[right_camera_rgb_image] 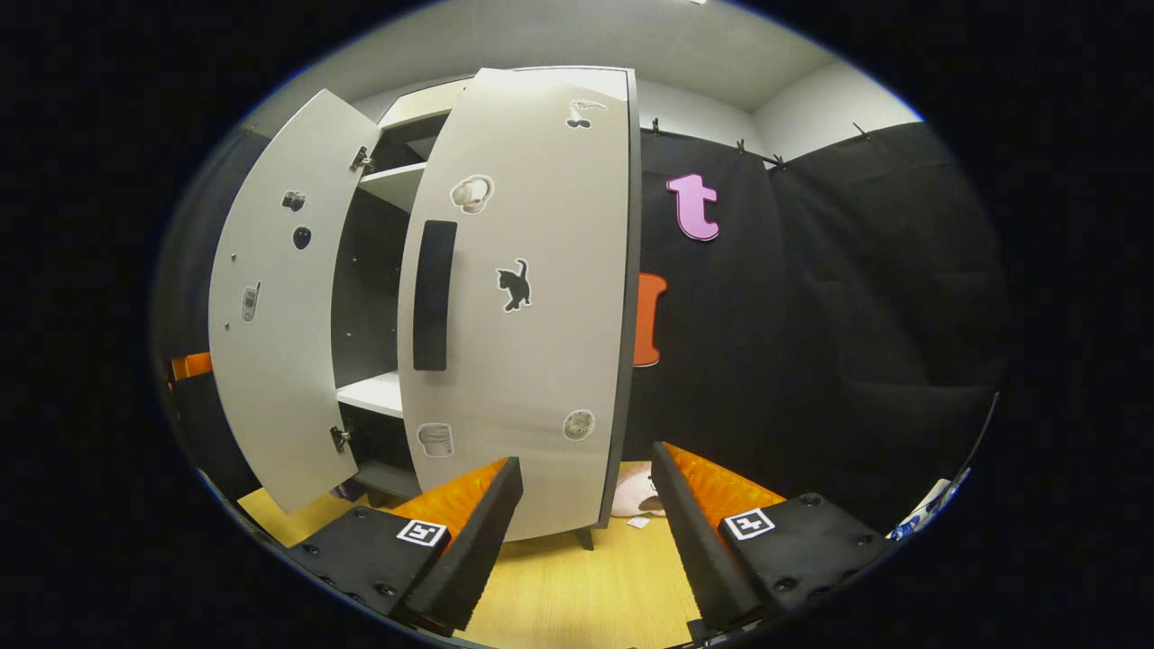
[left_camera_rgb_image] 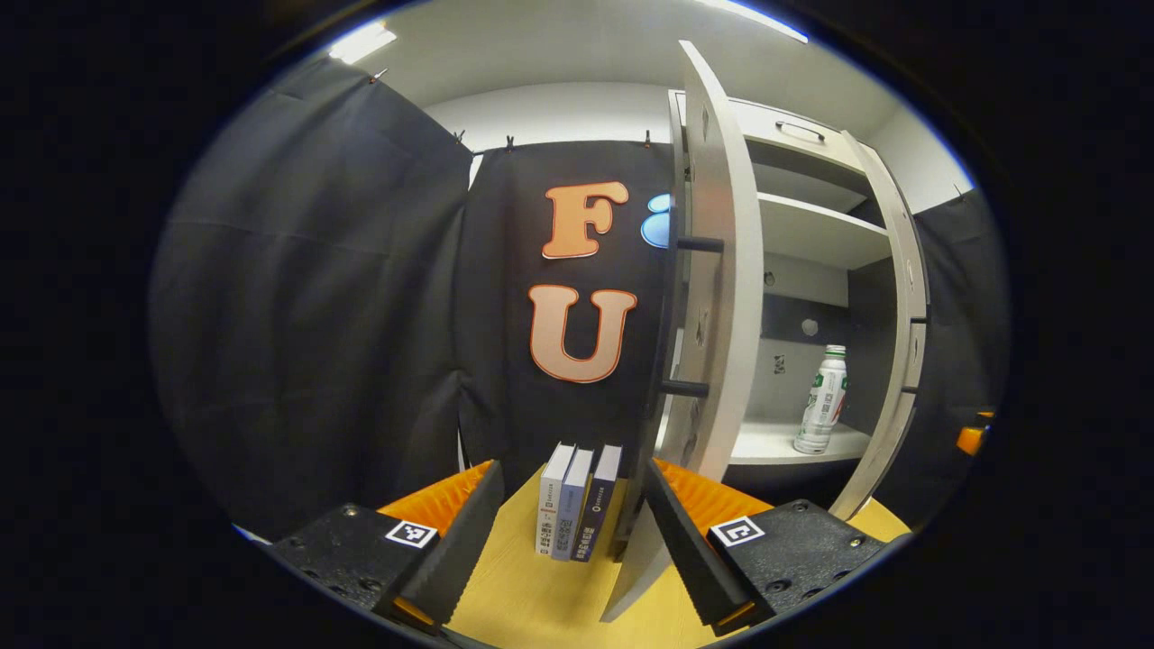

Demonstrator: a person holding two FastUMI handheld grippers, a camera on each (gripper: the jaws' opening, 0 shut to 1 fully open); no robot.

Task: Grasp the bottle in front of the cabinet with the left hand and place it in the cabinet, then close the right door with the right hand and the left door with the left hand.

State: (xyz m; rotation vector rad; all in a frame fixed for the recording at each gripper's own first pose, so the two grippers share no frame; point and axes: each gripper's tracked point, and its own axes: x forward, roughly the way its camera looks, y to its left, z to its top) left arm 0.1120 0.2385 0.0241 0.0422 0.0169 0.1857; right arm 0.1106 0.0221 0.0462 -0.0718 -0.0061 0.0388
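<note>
- The white plastic bottle with a green label [left_camera_rgb_image: 822,400] is standing upright on the pale lower shelf [left_camera_rgb_image: 766,444] inside the grey two-door cabinet [left_camera_rgb_image: 811,234], so placing looks done.
- The left claw [left_camera_rgb_image: 574,532] is sitting released and empty, facing the left door [left_camera_rgb_image: 721,297] edge-on, beside three upright books [left_camera_rgb_image: 577,514] on the yellow wooden surface [left_camera_rgb_image: 541,604].
- The right claw [right_camera_rgb_image: 586,532] is also spread, holding nothing, lining up near the right door [right_camera_rgb_image: 532,297] with its dark handle [right_camera_rgb_image: 433,296], probably to push it shut.

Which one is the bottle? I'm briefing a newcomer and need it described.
Find the pale cabinet with both doors open. On its lower shelf stands the bottle, upright near the right door. It is white with a green label, alone there.
</note>
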